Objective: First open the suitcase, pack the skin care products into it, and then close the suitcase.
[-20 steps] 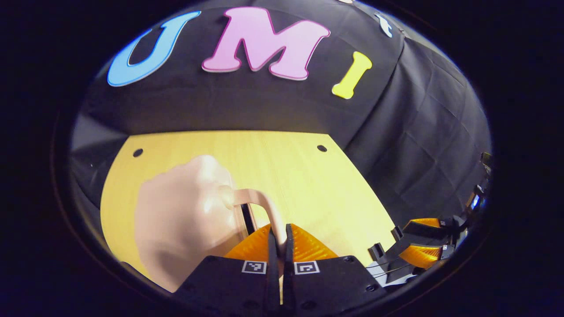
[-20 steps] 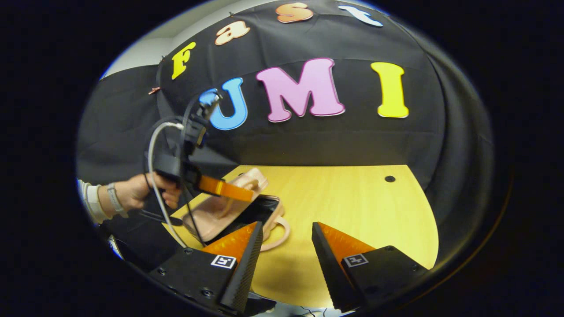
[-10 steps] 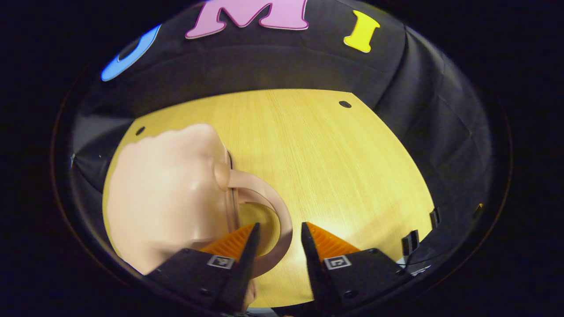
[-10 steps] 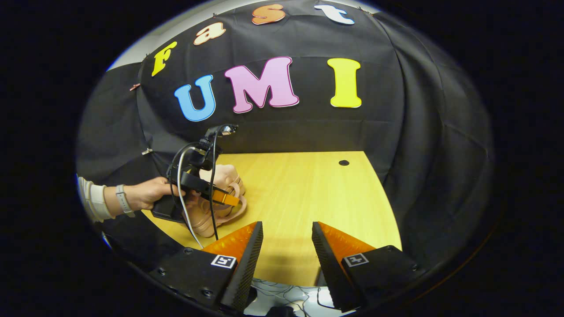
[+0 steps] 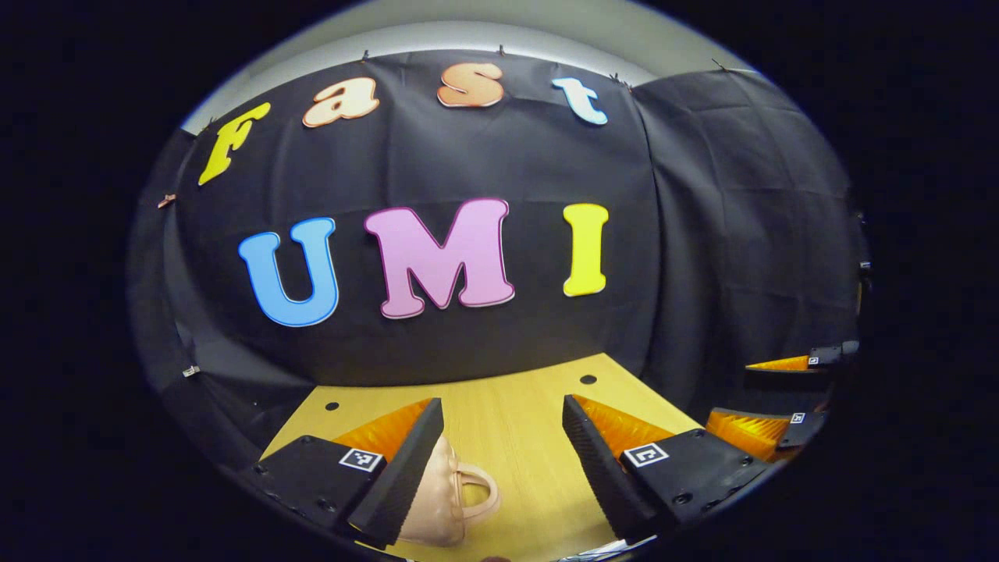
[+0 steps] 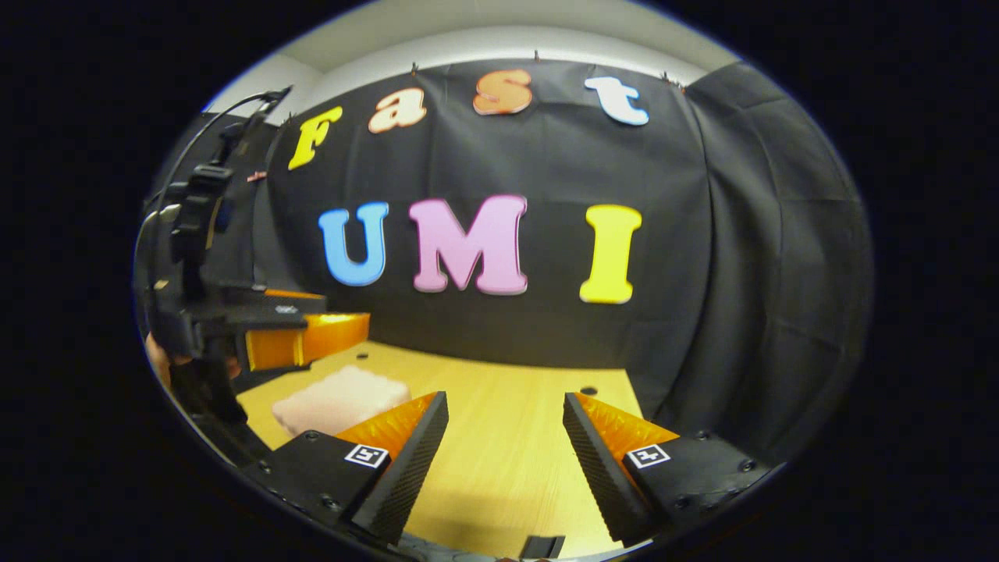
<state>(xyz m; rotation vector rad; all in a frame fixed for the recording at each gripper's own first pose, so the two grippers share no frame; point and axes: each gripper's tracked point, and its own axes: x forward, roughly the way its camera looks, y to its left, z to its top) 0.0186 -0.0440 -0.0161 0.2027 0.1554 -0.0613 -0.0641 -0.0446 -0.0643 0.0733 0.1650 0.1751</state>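
Table [image 6: 499, 460]: bare wood apart from suitcase.
Suitcase [image 5: 441, 499]: small, pink, lies flat on table, lid down, handle toward table centre. Contents hidden; cannot tell if skin care products are inside.
Left gripper [image 5: 499, 460]: raised above suitcase, jaws wide apart, holding nothing. Judged clear of suitcase because lid is shut.
Right gripper [image 6: 503, 457]: beside suitcase, well apart from it, jaws wide apart, empty. Judged idle, task near end.

The suitcase [image 5: 443, 499] is pale pink with a matching handle; the table [image 6: 499, 460] is yellow wood grain. Both grippers' fingers [image 6: 406, 460] are ribbed orange on black mounts.
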